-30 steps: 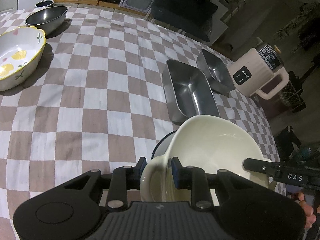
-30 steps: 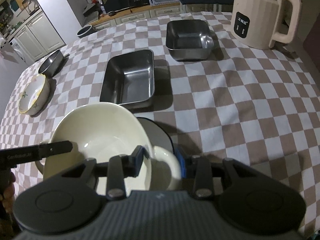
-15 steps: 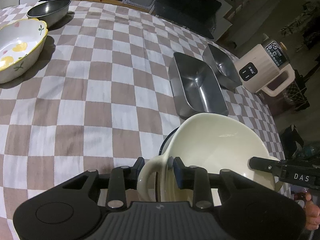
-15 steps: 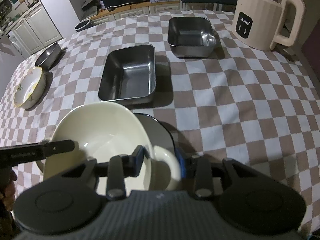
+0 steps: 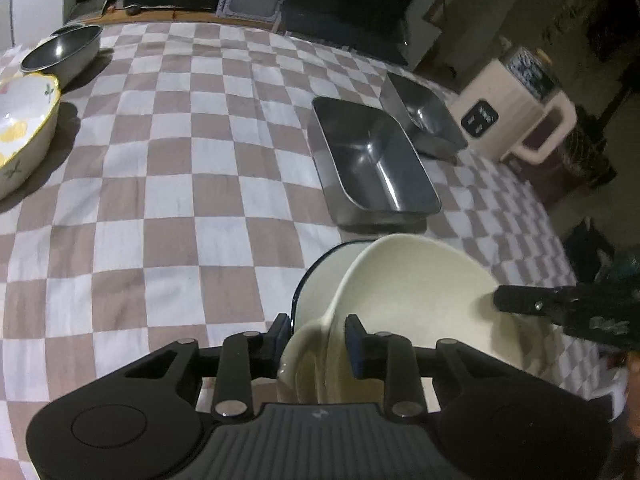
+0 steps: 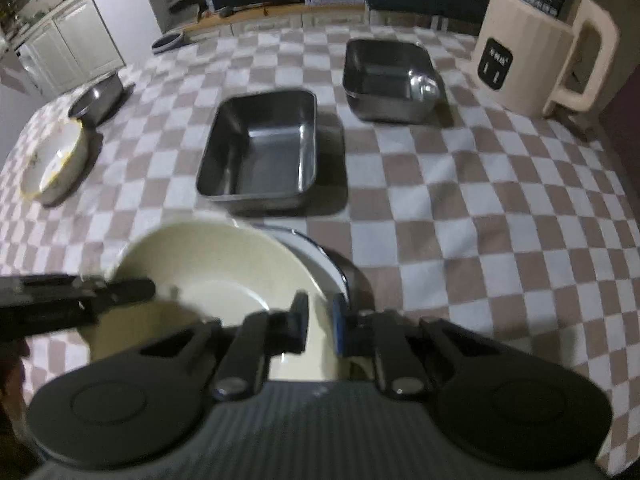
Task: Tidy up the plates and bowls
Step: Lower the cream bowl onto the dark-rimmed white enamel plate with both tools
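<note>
A cream bowl (image 5: 420,292) (image 6: 208,272) with side handles hangs tilted over a white plate with a dark rim (image 5: 320,280) (image 6: 320,256) on the checked cloth. My left gripper (image 5: 318,328) grips the bowl's near handle, its jaws closing a little on it. From the opposite side, my right gripper (image 6: 320,316) is shut narrowly on the bowl's wall, one finger inside and one outside. Each gripper's dark fingers (image 5: 520,304) (image 6: 120,288) show in the other's view at the bowl's far rim.
A rectangular steel tray (image 5: 372,164) (image 6: 260,152) lies just beyond the plate, a square steel tray (image 6: 388,76) behind it. A beige kettle-like appliance (image 6: 532,52) stands at the right edge. A flowered bowl (image 5: 20,132) and a round steel bowl (image 5: 64,52) sit far left.
The right gripper's jaws went from wide around the bowl's handle to nearly together on its wall. The bowl shifted slightly left in the right wrist view. The left grip kept its hold.
</note>
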